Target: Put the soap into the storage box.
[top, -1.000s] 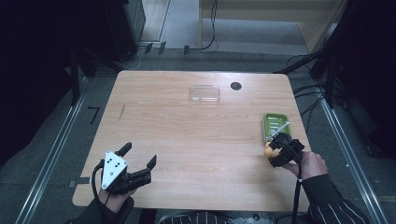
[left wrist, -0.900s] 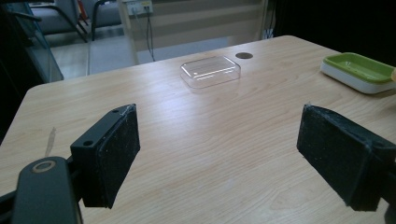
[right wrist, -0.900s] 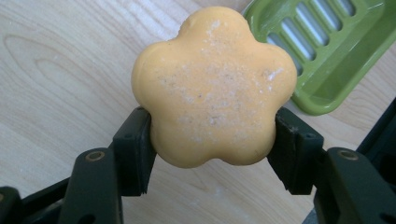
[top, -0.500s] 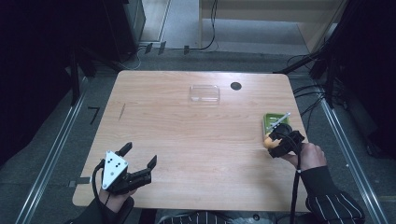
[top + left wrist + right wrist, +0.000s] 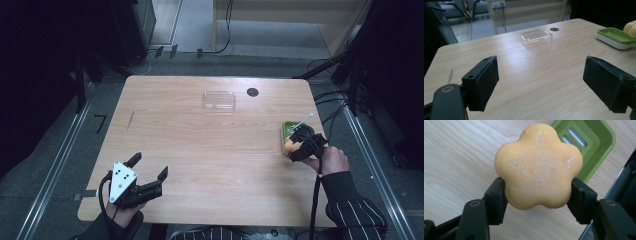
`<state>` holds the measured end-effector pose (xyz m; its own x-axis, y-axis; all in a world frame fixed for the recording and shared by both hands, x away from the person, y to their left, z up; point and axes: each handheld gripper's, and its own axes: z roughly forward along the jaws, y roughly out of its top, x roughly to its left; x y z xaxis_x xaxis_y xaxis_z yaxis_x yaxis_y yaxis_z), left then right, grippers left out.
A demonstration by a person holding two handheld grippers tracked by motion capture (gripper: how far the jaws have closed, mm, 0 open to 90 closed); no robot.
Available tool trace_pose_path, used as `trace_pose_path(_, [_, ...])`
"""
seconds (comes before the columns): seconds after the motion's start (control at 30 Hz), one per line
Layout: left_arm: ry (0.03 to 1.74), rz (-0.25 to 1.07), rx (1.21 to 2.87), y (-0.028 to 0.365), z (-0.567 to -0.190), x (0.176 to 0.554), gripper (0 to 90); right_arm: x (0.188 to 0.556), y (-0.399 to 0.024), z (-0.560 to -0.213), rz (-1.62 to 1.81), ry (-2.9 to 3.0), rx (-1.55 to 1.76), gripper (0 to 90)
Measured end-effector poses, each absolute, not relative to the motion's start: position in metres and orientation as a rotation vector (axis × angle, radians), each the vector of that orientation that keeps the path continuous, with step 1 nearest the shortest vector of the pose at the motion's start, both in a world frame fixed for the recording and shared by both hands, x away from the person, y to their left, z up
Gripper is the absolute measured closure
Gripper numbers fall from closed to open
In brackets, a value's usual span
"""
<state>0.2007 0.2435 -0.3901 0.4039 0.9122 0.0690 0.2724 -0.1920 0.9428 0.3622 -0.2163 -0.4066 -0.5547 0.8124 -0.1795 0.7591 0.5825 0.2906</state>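
Though dimly seen, soap [image 5: 538, 166] between right hand-held gripper [image 5: 537, 200] jaws.

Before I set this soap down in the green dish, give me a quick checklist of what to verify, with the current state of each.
1. Grip on the flower-shaped orange soap: right tongs pinch it on both sides. Ok.
2. Green soap dish: nothing lies in the part of its slotted floor that is visible. Ok.
3. Soap position relative to dish: mostly over the table beside the dish, not yet over the tray. Not ok.
4. Height of soap above the wood: cannot tell.
5. Left tongs: open, at the near left corner, far from the dish. Ok.
6. Clear plastic lid: lying apart at the far middle, out of the path. Ok.
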Motion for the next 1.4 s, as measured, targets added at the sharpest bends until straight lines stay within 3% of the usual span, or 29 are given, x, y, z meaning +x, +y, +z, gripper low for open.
trace_pose_path(1.4, [1.048,0.83,1.697,0.243,-0.39,0.201,13.7,0.427,-0.24,-0.427,0.218,2.472,1.415,39.9])
